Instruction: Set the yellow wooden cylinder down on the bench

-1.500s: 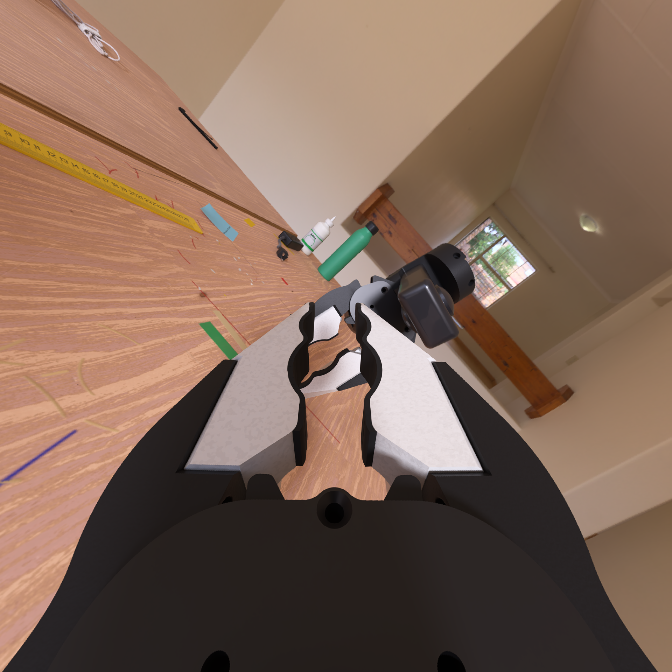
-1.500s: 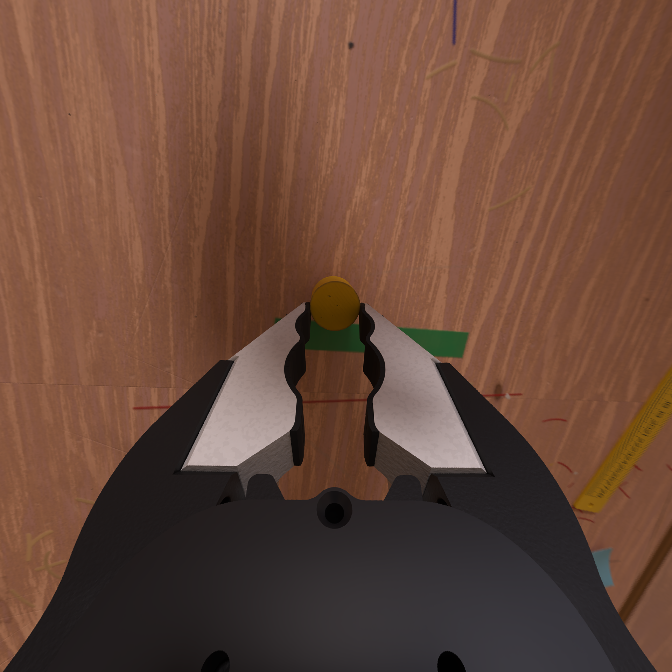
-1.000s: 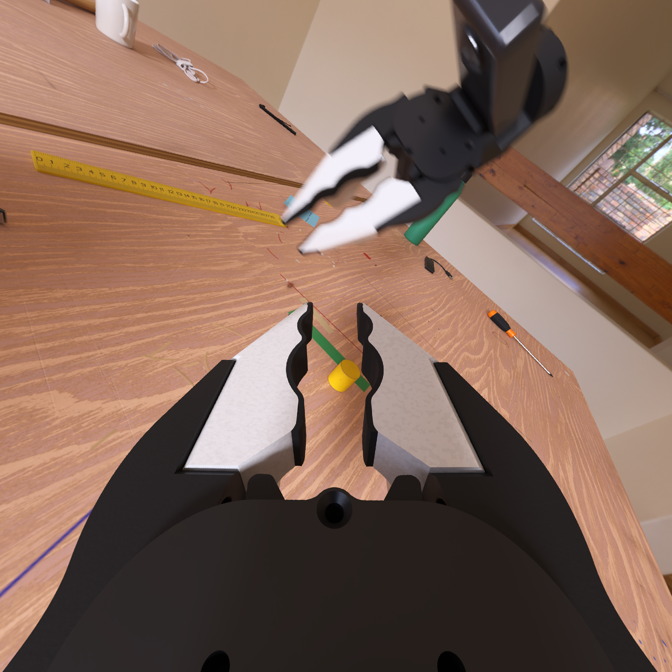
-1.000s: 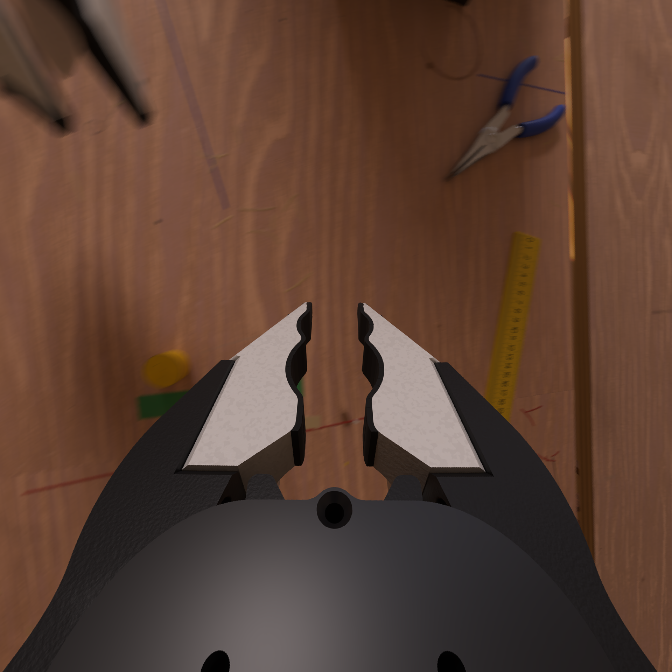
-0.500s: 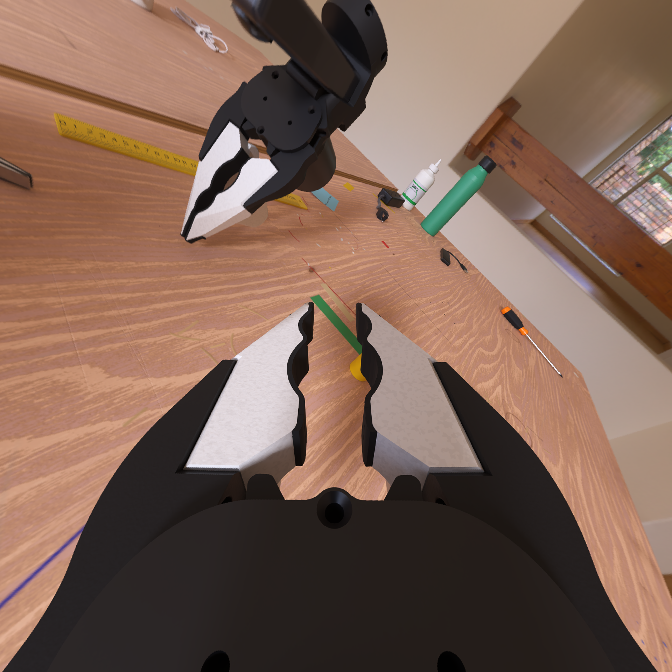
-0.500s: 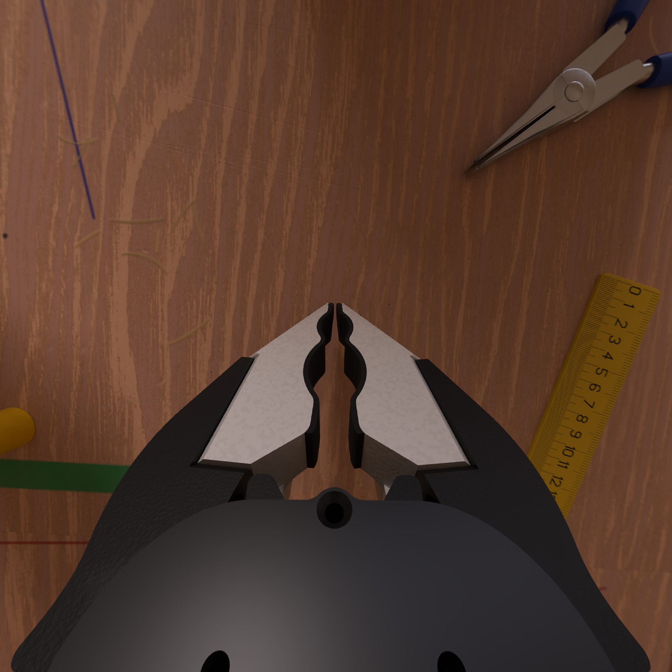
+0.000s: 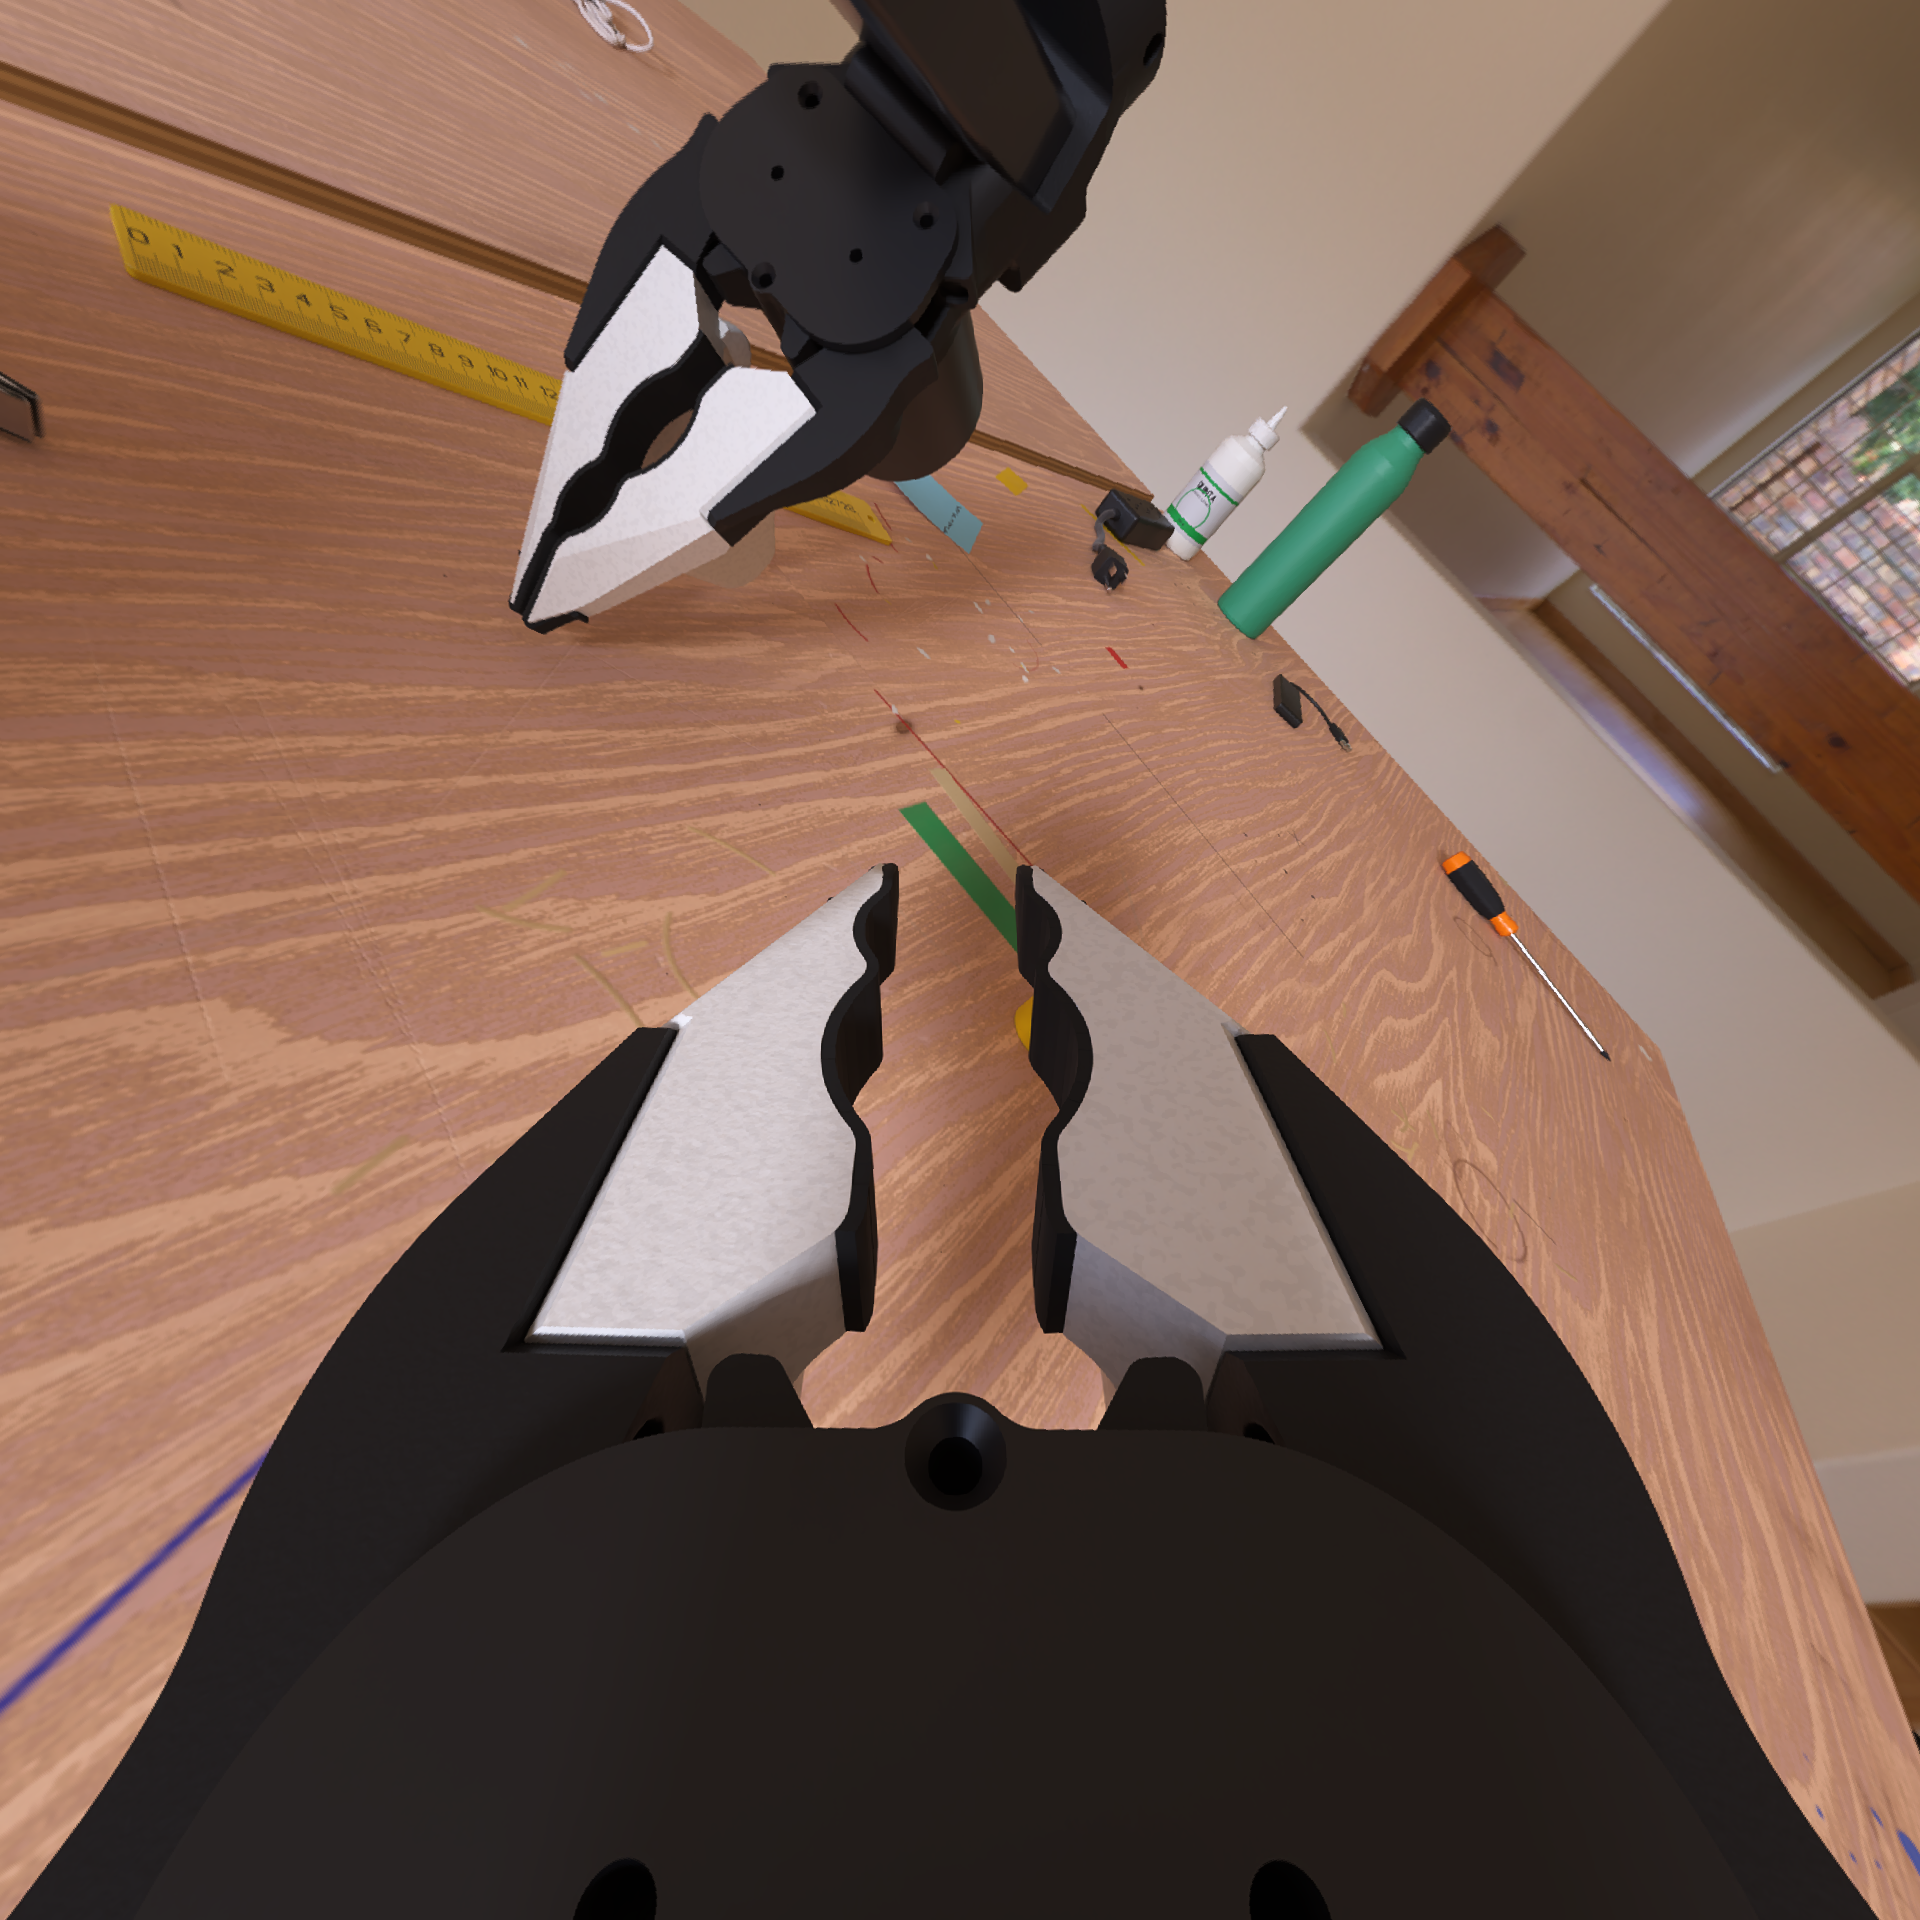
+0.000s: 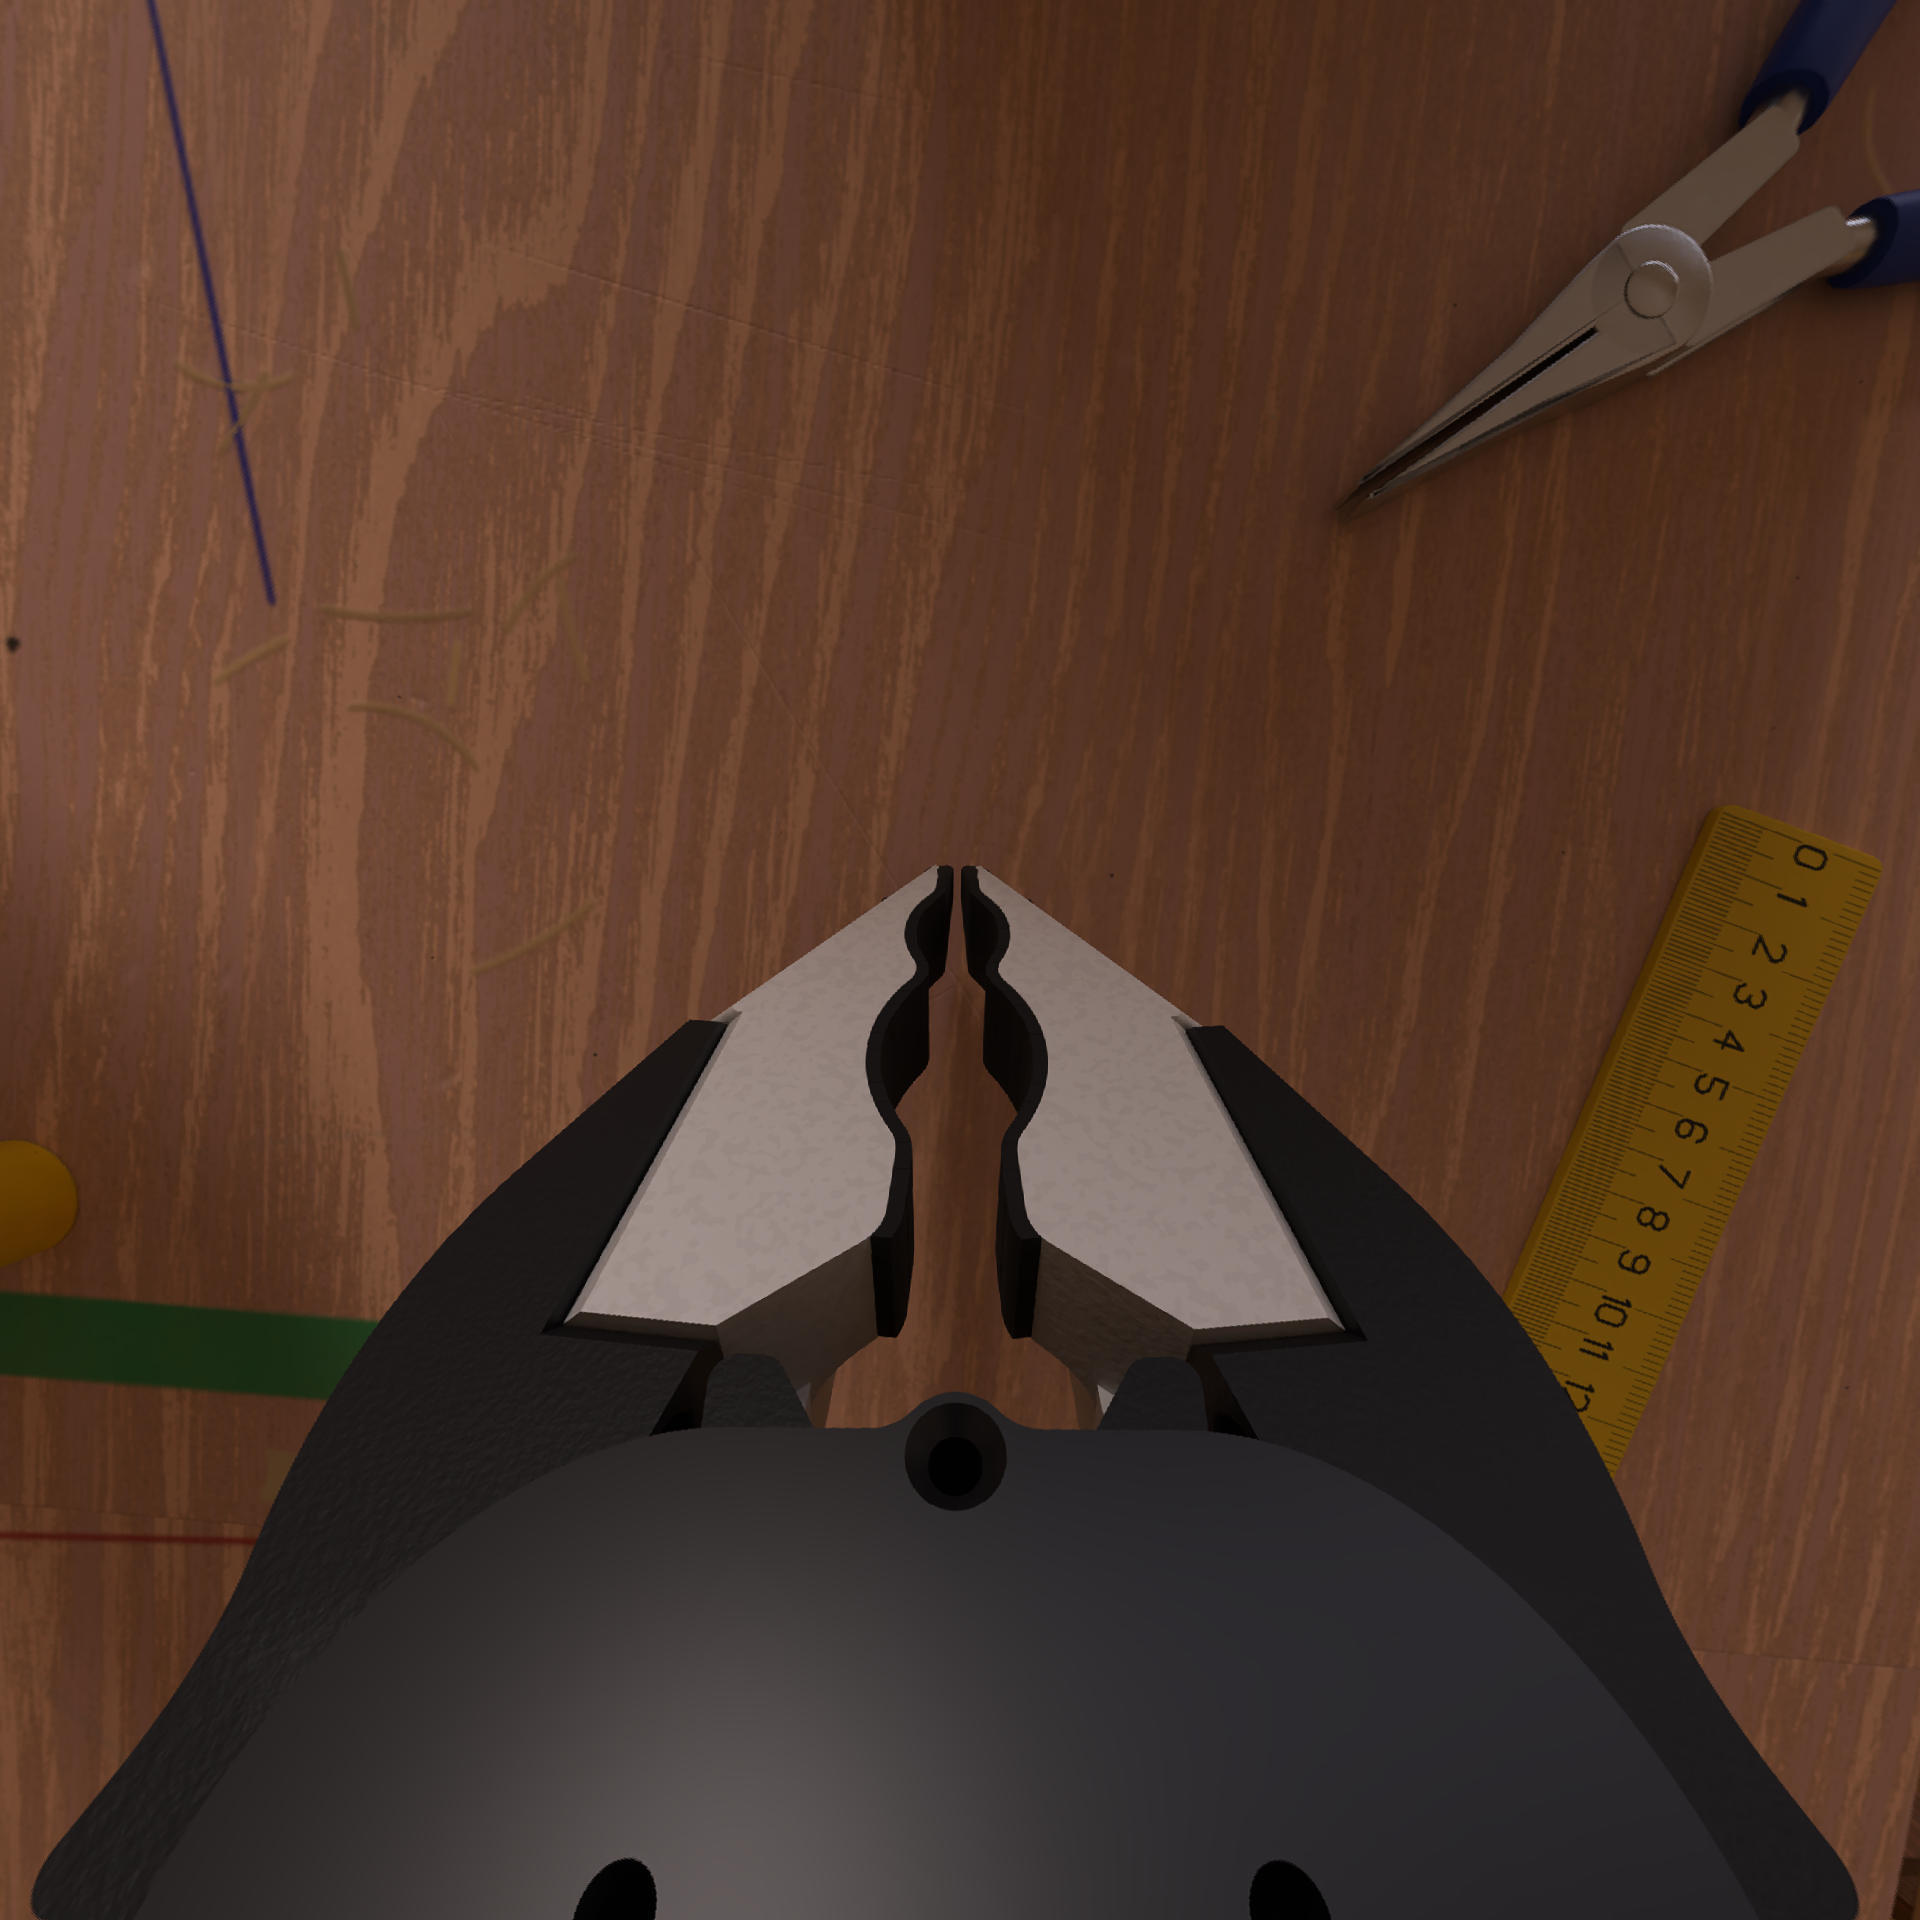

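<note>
The yellow wooden cylinder (image 8: 31, 1200) lies on the wooden bench (image 8: 935, 520) at the left edge of the right wrist view, beside a green tape strip (image 8: 177, 1342). In the left wrist view only a sliver of the cylinder (image 7: 1023, 1023) shows behind my right finger. My left gripper (image 7: 956, 873) is open and empty, just above the bench. My right gripper (image 8: 956, 871) is shut and empty, well to the right of the cylinder. It also shows in the left wrist view (image 7: 545, 613), tips close to the bench.
A yellow ruler (image 8: 1704, 1101) and blue-handled pliers (image 8: 1621, 312) lie near my right gripper. In the left wrist view a green bottle (image 7: 1330, 520), a white bottle (image 7: 1221, 483), a black plug (image 7: 1127, 520) and an orange screwdriver (image 7: 1517, 945) sit along the bench's right side.
My right gripper let go of the cylinder, swung away to the ruler side and shut. The cylinder now rests on the bench. My left gripper drew slightly nearer the cylinder.
</note>
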